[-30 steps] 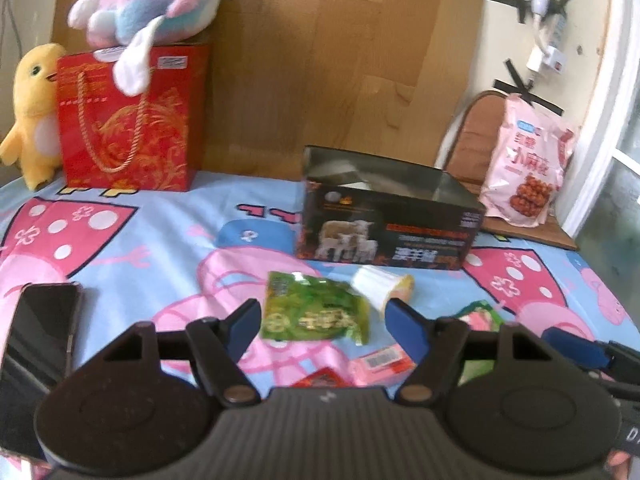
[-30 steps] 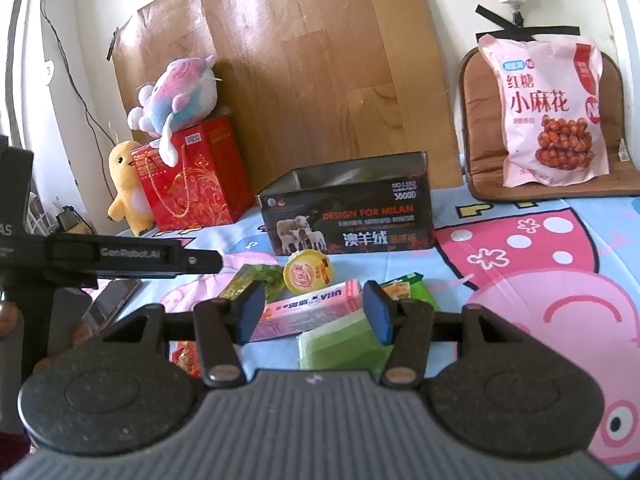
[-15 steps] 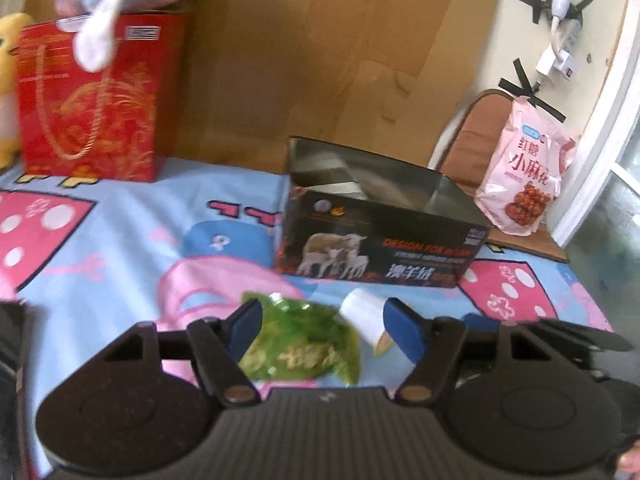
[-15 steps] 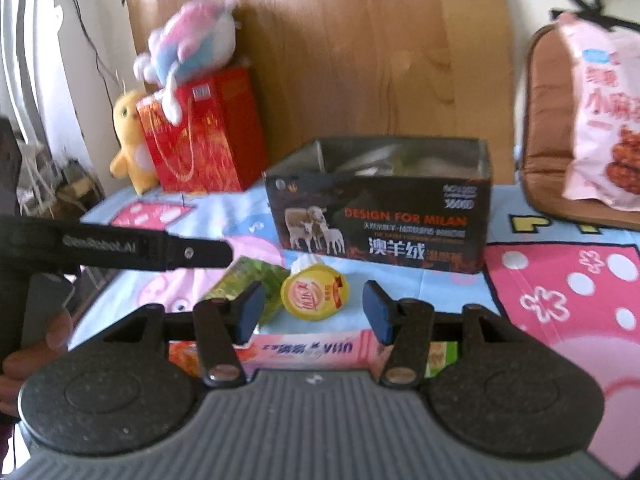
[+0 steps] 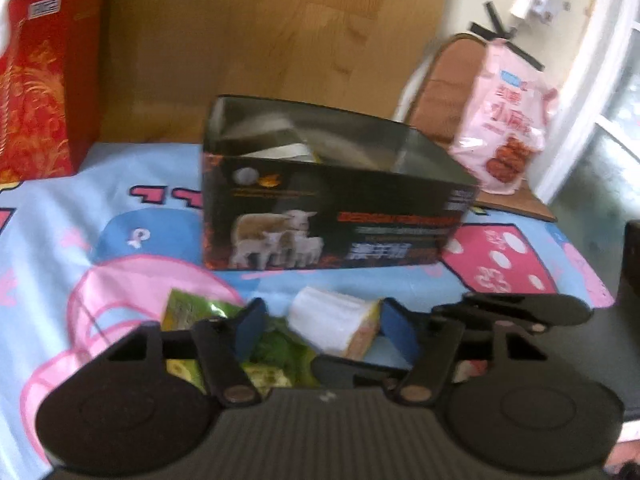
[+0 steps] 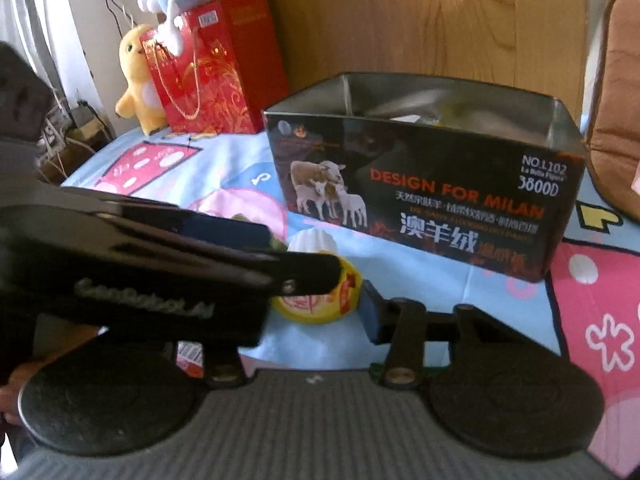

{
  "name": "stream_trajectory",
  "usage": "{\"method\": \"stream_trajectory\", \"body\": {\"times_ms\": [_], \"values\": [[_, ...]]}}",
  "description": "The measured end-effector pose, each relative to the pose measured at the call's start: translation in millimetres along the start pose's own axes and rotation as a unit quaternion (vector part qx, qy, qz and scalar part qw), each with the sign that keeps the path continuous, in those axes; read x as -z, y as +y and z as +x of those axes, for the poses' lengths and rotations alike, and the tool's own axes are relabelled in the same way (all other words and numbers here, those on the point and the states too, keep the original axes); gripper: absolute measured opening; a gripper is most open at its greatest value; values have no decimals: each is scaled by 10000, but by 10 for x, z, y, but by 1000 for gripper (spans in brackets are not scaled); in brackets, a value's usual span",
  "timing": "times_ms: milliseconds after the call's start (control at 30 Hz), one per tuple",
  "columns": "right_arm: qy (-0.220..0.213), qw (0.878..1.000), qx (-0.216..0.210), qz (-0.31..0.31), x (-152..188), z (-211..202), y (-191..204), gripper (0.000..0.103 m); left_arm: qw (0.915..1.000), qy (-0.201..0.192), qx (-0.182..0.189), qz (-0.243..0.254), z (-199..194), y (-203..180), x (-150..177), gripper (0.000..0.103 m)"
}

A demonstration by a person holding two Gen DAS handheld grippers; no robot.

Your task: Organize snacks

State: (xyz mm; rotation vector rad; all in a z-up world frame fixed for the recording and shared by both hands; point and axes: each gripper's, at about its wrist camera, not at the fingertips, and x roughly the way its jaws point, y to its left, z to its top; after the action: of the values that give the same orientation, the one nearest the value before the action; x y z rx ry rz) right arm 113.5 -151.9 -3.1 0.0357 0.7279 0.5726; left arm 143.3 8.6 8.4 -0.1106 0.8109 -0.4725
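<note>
left wrist view: left gripper (image 5: 320, 326) has pushed in since a second ago, fingers open around the jelly cup (image 5: 334, 326), which lies on the bed sheet (image 5: 120, 208) in front of the black box (image 5: 332, 216).
right wrist view: right gripper (image 6: 320, 304) has closed in on the cup too, fingers open. Looks like the left takes it for the box.

jelly cup (image 5: 336, 326) tipped (yellow lid), open tin (image 5: 320, 200)

left gripper (image 5: 320, 326): jaws apart around tipped jelly cup (image 5: 334, 324) | green snack packet (image 5: 200, 312): beneath left finger | black box (image 5: 320, 216): open-topped, just behind, on cartoon sheet (image 5: 132, 232) | pink snack bag (image 5: 508, 116): far right
</note>
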Motion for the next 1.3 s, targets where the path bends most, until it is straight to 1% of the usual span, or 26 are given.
{"method": "stream_trajectory", "body": {"times_ms": [67, 200, 267, 367, 433, 467, 500, 533, 567, 600, 633, 667, 733, 800, 867, 933, 1000, 1100, 1133, 1167, 1200, 1233, 1267, 1300], "values": [[-183, 9998, -39, 23, 34, -86, 1, 50, 10000, 0, 67, -10, -40, -67, -4, 52], [-692, 9974, 136, -117, 13, -351, 48, 50, 9992, -300, 215, 136, -224, -230, -105, 52], [-979, 9947, 234, -189, -56, -492, 46, 50, 9981, -488, 320, 206, -294, -313, -262, 53], [-1426, 9879, 490, -364, -262, -647, 0, 50, 9961, -733, 386, 315, -281, -414, -578, 55], [-1614, 9841, 633, -379, -443, -661, -103, 50, 9944, -898, 383, 406, -166, -499, -808, 60], [-1683, 9826, 707, -327, -537, -650, -181, 50, 9940, -924, 378, 442, -82, -536, -900, 66], [-1719, 9813, 814, -298, -593, -614, -253, 51, 9945, -904, 284, 439, -8, -555, -963, 67], [-1681, 9802, 1002, -296, -659, -560, -337, 54, 9957, -841, 40, 380, 48, -549, -1013, 67], [-1580, 9801, 1172, -260, -687, -513, -415, 61, 9960, -841, -46, 314, 32, -526, -1019, 67], [-1515, 9795, 1323, -126, -690, -504, -497, 63, 9952, -947, 58, 254, -45, -487, -991, 67], [-1540, 9784, 1371, 124, -655, -561, -585, 63, 9934, -1113, 195, 188, -181, -405, -933, 71], [-1619, 9784, 1244, 333, -594, -652, -658, 63, 9921, -1233, 180, 131, -294, -335, -871, 74], [-1720, 9776, 944, 762, -440, -834, -759, 63, 9905, -1375, -57, -45, -482, -152, -735, 75], [-1665, 9786, 502, 1100, -299, -911, -777, 63, 9912, -1262, -237, -333, -614, 125, -585, 75], [-1489, 9818, 91, 1177, -205, -875, -682, 63, 9913, -1059, -415, -665, -672, 377, -407, 75], [-1162, 9875, -230, 1041, -175, -723, -494, 63, 9908, -828, -529, -927, -675, 560, -226, 74], [-822, 9923, -446, 816, -139, -553, -303, 63, 9902, -627, -490, -1146, -670, 711, -80, 74], [-245, 9968, -558, 525, -149, -226, -31, 62, 9892, -376, -418, -1350, -578, 822, 39, 70], [-93, 9970, -554, 524, -158, -147, 43, 62, 9893, -268, -422, -1374, -527, 854, 71, 64], [49, 9969, -534, 575, -174, -55, 72, 62, 9894, -83, -408, -1392, -432, 875, 88, 55], [192, 9963, -509, 666, -191, 36, 81, 62, 9897, 49, -350, -1388, -348, 879, 111, 56], [354, 9950, -510, 778, -211, 142, 76, 62, 9914, -75, -431, -1230, -334, 811, 132, 55], [299, 9950, -507, 813, -219, 186, 92, 58, 9932, -74, -534, -1030, -319, 731, 139, 53], [306, 9957, -449, 746, -236, 214, 146, 54, 9941, -52, -491, -963, -305, 673, 142, 53]]}}
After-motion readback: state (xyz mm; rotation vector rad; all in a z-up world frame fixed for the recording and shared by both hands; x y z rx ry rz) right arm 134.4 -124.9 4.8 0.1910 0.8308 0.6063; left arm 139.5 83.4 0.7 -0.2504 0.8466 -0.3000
